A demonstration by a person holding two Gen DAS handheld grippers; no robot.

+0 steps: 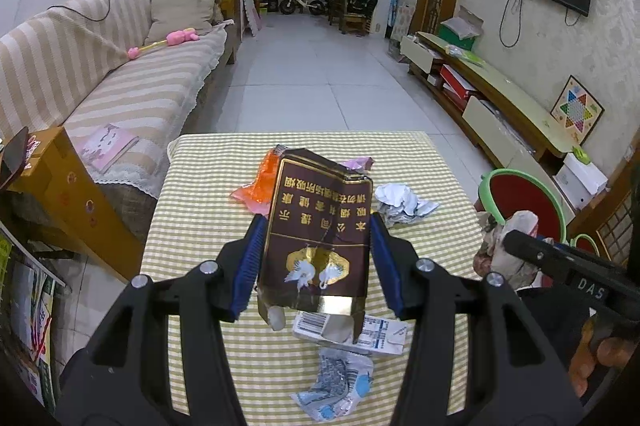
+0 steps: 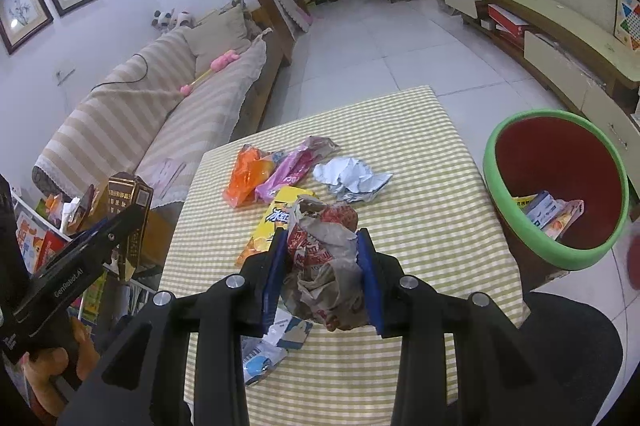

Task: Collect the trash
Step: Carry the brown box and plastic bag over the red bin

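A small table (image 1: 208,185) under a yellow-and-white checked cloth carries the litter. At its far side lie an orange wrapper (image 2: 244,177), glossy and creased, and touching it a pink wrapper (image 2: 292,165) of the same thin film. Just to their right sits a ball of crumpled silver foil (image 2: 350,177) with sharp folds. A flat yellow snack bag (image 2: 276,218) lies nearer, partly hidden behind the right gripper's load. At the near edge are a white label with a barcode (image 1: 316,324) and a crinkled blue-and-white plastic wrapper (image 1: 336,386).

The left gripper (image 1: 318,258) is closed on a flattened brown cigarette box (image 1: 320,226), stiff card with gold edging and two white cranes printed on it; the box is lifted above the cloth, its torn bottom hanging open. The blue ribbed pads press on both long edges.

The right gripper (image 2: 324,266) has its jaws narrow and clamped on a wad of crumpled paper wrapper (image 2: 324,250), brownish with red print, soft and bunched, held over the table.

Off the table's right edge stands a round bin (image 2: 552,254), red inside with a green rim, tilted toward the camera; a few flat packets lie at its bottom. A striped sofa (image 1: 132,97) runs along the left, and a low cabinet (image 1: 508,105) lines the right wall. Pale floor tiles stretch beyond.
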